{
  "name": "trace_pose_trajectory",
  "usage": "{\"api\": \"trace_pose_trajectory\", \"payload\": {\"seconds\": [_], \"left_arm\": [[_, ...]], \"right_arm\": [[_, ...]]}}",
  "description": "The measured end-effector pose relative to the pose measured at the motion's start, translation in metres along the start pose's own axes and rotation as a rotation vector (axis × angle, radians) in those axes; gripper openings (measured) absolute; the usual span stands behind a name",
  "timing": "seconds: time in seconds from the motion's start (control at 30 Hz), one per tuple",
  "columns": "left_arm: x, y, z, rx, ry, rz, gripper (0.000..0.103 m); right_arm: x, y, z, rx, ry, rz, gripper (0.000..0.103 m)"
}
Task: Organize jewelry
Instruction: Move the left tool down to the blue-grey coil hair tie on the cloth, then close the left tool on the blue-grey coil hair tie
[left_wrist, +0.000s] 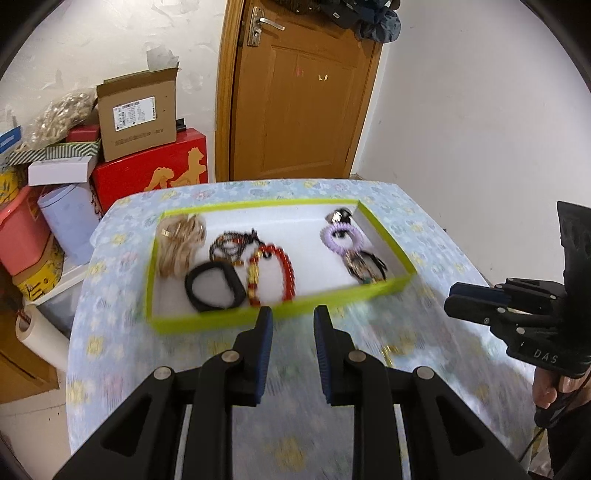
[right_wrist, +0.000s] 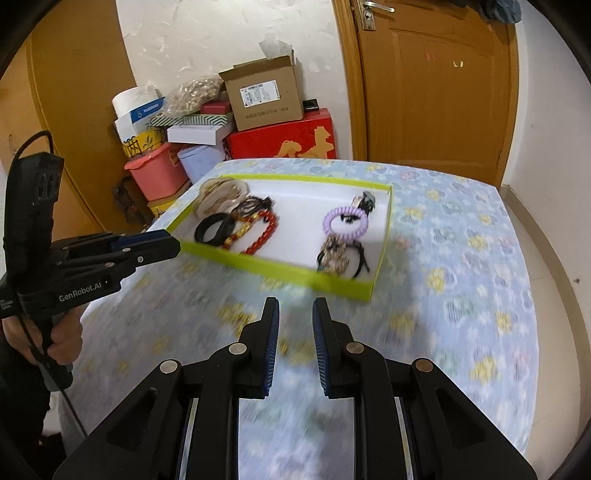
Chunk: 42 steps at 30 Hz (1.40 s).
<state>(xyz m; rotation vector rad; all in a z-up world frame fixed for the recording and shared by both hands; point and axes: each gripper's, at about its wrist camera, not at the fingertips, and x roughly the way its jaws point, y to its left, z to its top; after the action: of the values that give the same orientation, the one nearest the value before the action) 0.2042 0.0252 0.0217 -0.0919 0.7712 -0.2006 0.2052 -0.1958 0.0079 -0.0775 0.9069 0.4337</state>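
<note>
Tray (left_wrist: 221, 318): one black bangle (left_wrist: 215, 287), one red bracelet (left_wrist: 271, 275), one purple coil tie (left_wrist: 341, 238); both tongs (left_wrist: 293, 320) (right_wrist: 295, 312) parted, empty.

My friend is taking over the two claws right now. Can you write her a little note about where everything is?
Left claw: open, holding nothing, just short of the green tray.
Right claw: open, holding nothing.
In the tray: red bead bracelet, black bangle, gold bangles, purple coil hair tie.
Done: those are all in the tray.
Left: a small gold thing seems to lie on the cloth; too blurry to tell.
</note>
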Motion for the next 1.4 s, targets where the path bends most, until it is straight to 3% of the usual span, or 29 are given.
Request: {"api": "trace_pose_trajectory", "payload": {"seconds": [0.37,0.67,1.0,1.4], "left_arm": [[-0.053,-0.031,-0.063,0.015,-0.014,0.008,0.024],[-0.068,-0.056,-0.110,0.039,0.030,-0.009,0.024],[-0.061,-0.076,-0.134,0.061,0.076,-0.006,0.024],[-0.040,-0.088,-0.147,0.115,0.121,0.068,0.024]], "right_arm": [[-0.047,0.032,-0.061,-0.023,-0.014,-0.013,0.019],[-0.063,0.046,-0.100,-0.015,0.009,0.003,0.019],[-0.065,0.047,-0.113,-0.007,0.009,0.001,0.019],[-0.063,0.039,-0.115,0.013,0.015,-0.004,0.019]]}}
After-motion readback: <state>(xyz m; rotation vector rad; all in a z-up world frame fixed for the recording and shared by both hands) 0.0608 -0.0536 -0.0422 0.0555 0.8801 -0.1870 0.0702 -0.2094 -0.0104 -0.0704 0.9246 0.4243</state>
